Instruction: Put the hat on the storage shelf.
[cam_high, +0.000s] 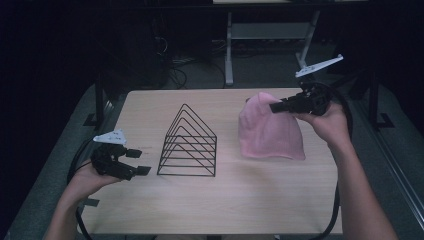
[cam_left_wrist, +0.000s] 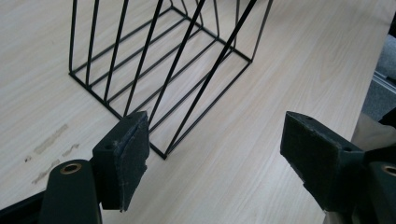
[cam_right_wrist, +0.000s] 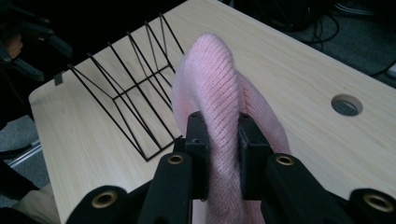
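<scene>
A pink knitted hat (cam_high: 270, 132) hangs from its top over the right side of the table, its brim resting on the wood. My right gripper (cam_high: 274, 106) is shut on the hat's upper edge; in the right gripper view the ribbed pink knit (cam_right_wrist: 219, 107) is pinched between the two black jaws of that gripper (cam_right_wrist: 218, 140). A black wire rack (cam_high: 190, 145) with triangular dividers stands mid-table. My left gripper (cam_high: 139, 161) is open just left of the rack, low over the table. In the left gripper view the rack's near corner (cam_left_wrist: 163, 93) lies ahead of the left gripper (cam_left_wrist: 215, 154), with nothing between the jaws.
The light wooden table (cam_high: 225, 200) has a round cable hole (cam_right_wrist: 346, 104) near its far edge. Behind the table stand a desk frame (cam_high: 229, 45) and floor cables (cam_high: 177, 75). Gripper cables trail off both table sides.
</scene>
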